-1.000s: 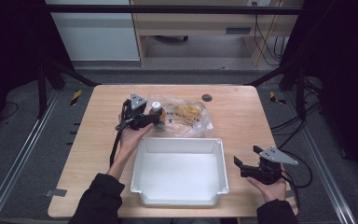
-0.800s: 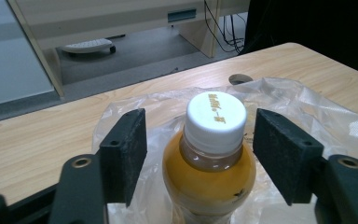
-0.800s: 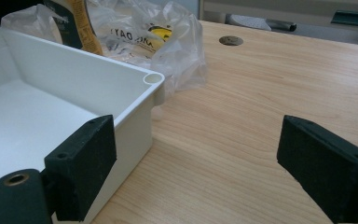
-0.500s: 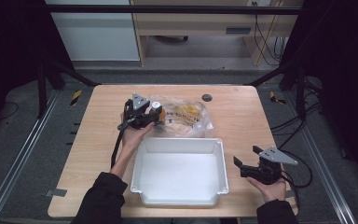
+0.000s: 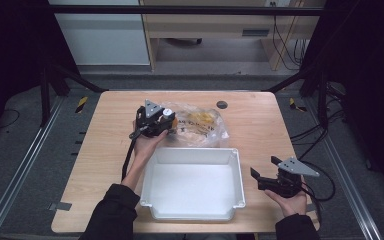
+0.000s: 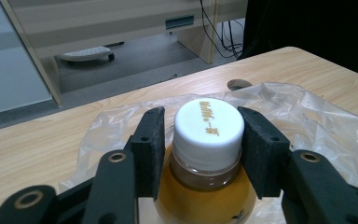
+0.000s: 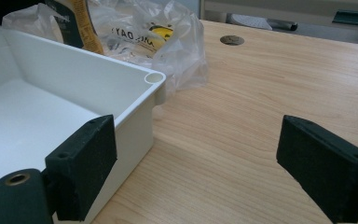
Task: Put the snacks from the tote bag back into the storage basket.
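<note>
High view shows my left gripper [image 5: 166, 121] clamped on a bottle [image 6: 208, 158] at its neck, just under the white cap [image 6: 208, 125], over the plastic bag [image 5: 202, 125] behind the white tray [image 5: 194, 212]. My right gripper [image 5: 261, 178] rests near the tray's right side, jaws spread wide, holding nothing.

The high view looked forward and down over the light wooden table [image 5: 105, 150]. The left gripper view sat close, facing the far edge. The right gripper view ran low, sharing the crinkled clear plastic bag [image 7: 168, 42].
</note>
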